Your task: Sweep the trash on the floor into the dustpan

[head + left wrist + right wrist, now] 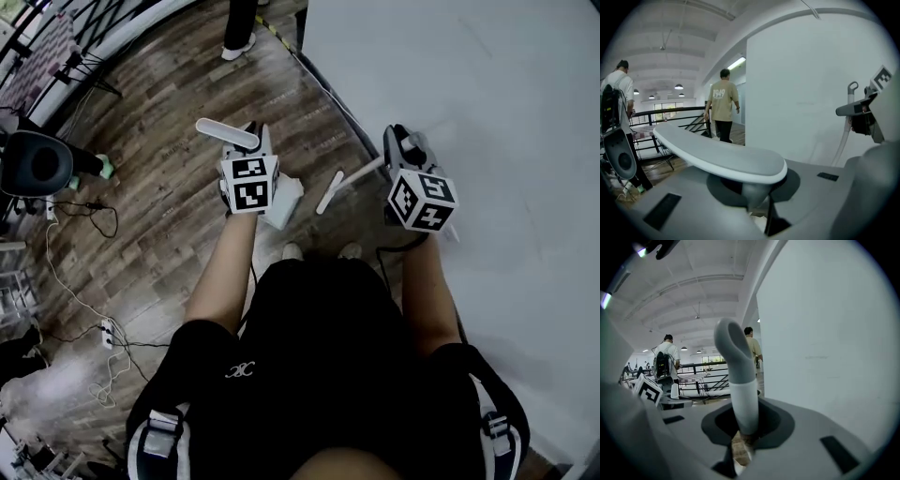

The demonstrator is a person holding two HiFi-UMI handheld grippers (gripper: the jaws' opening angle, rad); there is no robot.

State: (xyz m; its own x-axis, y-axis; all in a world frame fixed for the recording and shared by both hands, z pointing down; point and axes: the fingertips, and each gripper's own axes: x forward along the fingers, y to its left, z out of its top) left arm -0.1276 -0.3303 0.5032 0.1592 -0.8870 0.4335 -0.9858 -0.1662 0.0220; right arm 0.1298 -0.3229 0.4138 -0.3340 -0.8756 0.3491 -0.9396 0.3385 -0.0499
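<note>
My left gripper (246, 150) is shut on the dustpan's flat grey-and-white handle (228, 134), which juts out to the left. The white dustpan body (284, 202) hangs below it, over the wooden floor. In the left gripper view the handle (722, 157) lies across the jaws (759, 211). My right gripper (403, 150) is shut on the broom's handle (740, 380), which stands up between the jaws (743, 441). The broom's thin rod runs down-left to its white lower end (328, 192). I see no trash on the floor.
A large white wall (487, 84) fills the right side. Cables and a power strip (105, 333) lie on the wood floor at the left, near a black round object (37, 161). A person's legs (239, 37) stand far ahead. My shoes (292, 251) are below the grippers.
</note>
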